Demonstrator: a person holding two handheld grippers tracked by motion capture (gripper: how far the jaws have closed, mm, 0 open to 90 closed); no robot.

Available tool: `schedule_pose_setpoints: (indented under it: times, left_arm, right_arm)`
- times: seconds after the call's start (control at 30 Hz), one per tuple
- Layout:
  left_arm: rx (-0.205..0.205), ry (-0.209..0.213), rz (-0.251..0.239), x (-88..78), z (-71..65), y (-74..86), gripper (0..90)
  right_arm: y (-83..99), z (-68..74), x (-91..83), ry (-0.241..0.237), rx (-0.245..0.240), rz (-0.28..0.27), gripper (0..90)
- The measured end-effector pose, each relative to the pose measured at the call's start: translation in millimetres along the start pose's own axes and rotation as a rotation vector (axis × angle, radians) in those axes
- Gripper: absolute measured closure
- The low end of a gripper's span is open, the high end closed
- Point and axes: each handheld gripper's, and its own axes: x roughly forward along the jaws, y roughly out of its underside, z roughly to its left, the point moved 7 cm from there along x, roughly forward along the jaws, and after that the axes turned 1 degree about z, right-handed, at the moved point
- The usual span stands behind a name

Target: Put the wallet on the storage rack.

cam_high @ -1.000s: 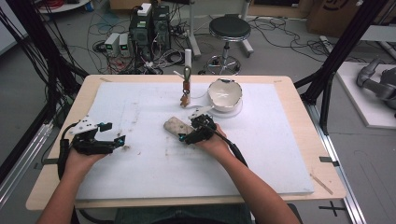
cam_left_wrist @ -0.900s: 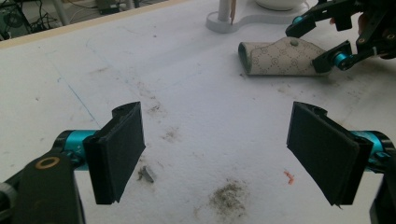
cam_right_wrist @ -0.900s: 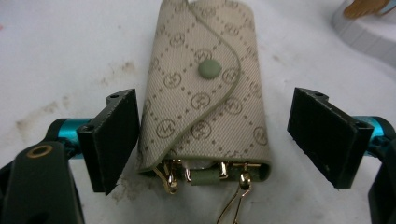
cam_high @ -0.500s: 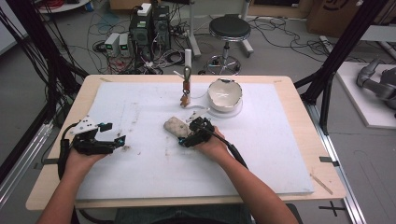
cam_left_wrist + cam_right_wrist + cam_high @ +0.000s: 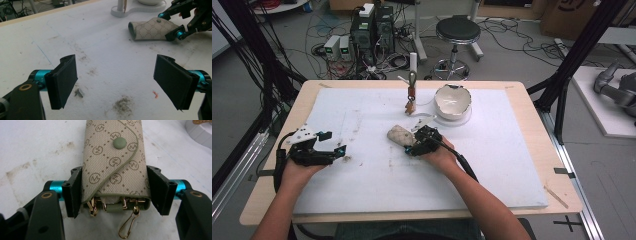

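A beige monogrammed key case (image 5: 115, 162) with a green snap button lies on the white board (image 5: 492, 160); gold hooks hang out of its near end. My right gripper (image 5: 115, 187) has just been closing, and its pads now press on both sides of the case. In the high view the key case (image 5: 398, 135) sits mid-board with the right gripper (image 5: 412, 147) at its near end. My left gripper (image 5: 339, 152) rests at the board's left, open. Its fingers (image 5: 66, 80) stand wide apart over dirty marks, holding nothing, and the key case (image 5: 150, 28) lies farther off.
A white bowl (image 5: 453, 100) sits on a white base at the back of the board. Beside it stands a thin post (image 5: 412, 82) with a small brown piece hanging from it. A stool (image 5: 457, 30) and cables are on the floor beyond the table.
The right gripper's jaws have closed onto the key case. Both hands stay where they were, and the left gripper is unchanged.
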Motion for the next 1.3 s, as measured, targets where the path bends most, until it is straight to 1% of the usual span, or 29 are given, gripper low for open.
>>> schedule_pose_setpoints:
  times: [0.03, 0.13, 0.2, 0.23, 0.37, 0.5, 0.6, 0.63, 0.8, 0.9, 1.0, 1.1, 1.13, 1.3]
  left_arm:
    - [-0.001, 0.000, 0.001, 0.1, -0.1, 0.1, 19.0]
    - [0.000, 0.002, 0.001, 0.3, -0.1, 0.3, 19.0]
    - [0.001, 0.003, 0.001, 0.4, -0.3, 0.2, 19.0]
    - [0.000, 0.004, 0.000, 0.4, -0.5, 0.1, 19.0]
    - [0.005, 0.003, 0.000, -0.1, -0.8, -0.5, 19.0]
    - [-0.001, 0.003, -0.009, -0.7, -0.6, -1.4, 19.0]
    - [-0.002, 0.001, -0.008, -0.9, 0.3, -1.0, 19.0]
    - [-0.003, 0.000, -0.008, -0.9, 0.4, -0.8, 19.0]
    - [-0.003, 0.002, -0.008, -0.3, 0.3, -0.7, 19.0]
    - [-0.003, 0.002, -0.008, 0.2, 0.6, -0.5, 19.0]
    - [-0.003, 0.002, -0.006, 0.7, 1.1, -0.3, 19.0]
    - [-0.005, 0.002, -0.006, 1.5, 0.6, -0.5, 19.0]
    - [-0.002, 0.003, -0.005, 1.7, 0.5, -0.6, 19.0]
    - [-0.001, 0.005, -0.001, 3.1, 0.0, -0.7, 19.0]
  right_arm:
    - [0.0, -0.4, -2.8, 0.013, -0.011, 0.008, 36.5]
    - [-0.2, 0.0, -6.9, 0.014, -0.010, 0.006, 36.5]
    - [-2.1, -0.8, -14.3, 0.016, -0.010, -0.009, 36.6]
    - [-4.0, -1.8, -20.1, 0.021, -0.011, -0.029, 36.6]
    - [-6.1, -3.1, -39.3, 0.024, -0.007, -0.063, 36.6]
    - [-2.1, -7.7, -57.3, 0.041, -0.009, -0.086, 36.6]
    - [3.8, -13.2, -69.5, 0.053, 0.005, -0.097, 36.6]
    - [5.8, -14.5, -72.9, 0.056, 0.019, -0.099, 36.6]
    - [16.1, -25.3, -91.3, 0.078, 0.041, -0.125, 36.6]
    - [23.3, -32.1, -102.7, 0.096, 0.055, -0.132, 36.6]
    - [29.0, -40.0, -114.9, 0.121, 0.068, -0.138, 36.6]
    - [33.4, -49.6, -126.9, 0.152, 0.070, -0.133, 36.6]
    - [34.3, -52.3, -130.5, 0.159, 0.078, -0.132, 36.6]
    - [35.8, -72.5, -146.2, 0.213, 0.094, -0.123, 36.6]
